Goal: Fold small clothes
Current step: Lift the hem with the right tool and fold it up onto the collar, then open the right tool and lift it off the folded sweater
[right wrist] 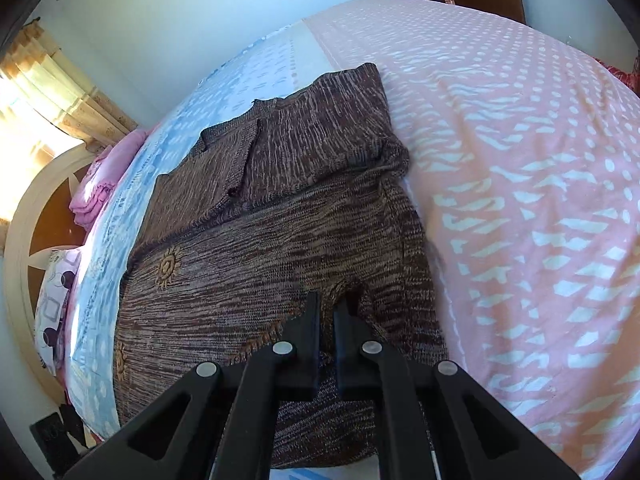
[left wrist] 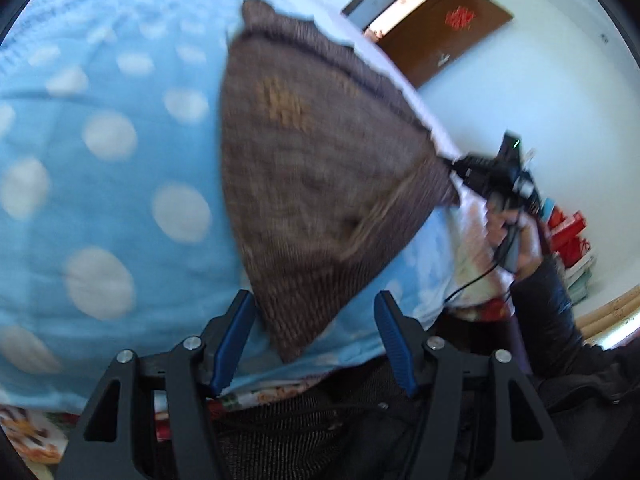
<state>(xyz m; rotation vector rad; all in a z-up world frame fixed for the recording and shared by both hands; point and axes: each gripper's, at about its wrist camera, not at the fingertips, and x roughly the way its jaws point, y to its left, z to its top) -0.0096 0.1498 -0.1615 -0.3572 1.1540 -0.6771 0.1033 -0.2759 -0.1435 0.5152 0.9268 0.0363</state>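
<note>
A brown knitted sweater (left wrist: 312,168) with orange sun motifs lies on the blue polka-dot sheet (left wrist: 100,160) of a bed. My left gripper (left wrist: 314,300) stands open, its blue pads (left wrist: 236,332) on either side of the sweater's near corner without pressing it. At the right of the left wrist view, a hand holds my right gripper (left wrist: 456,166), which pinches the sweater's far edge. In the right wrist view the sweater (right wrist: 280,248) lies partly folded, one sleeve laid across the top. There my right gripper (right wrist: 328,306) is shut on a raised fold of the knit.
A pink patterned sheet (right wrist: 520,200) covers the bed to the right of the sweater. Folded pink cloth (right wrist: 100,184), a pillow (right wrist: 52,300) and a headboard (right wrist: 20,248) are at the left. A brown door (left wrist: 440,40) and red boxes (left wrist: 568,232) stand by the wall.
</note>
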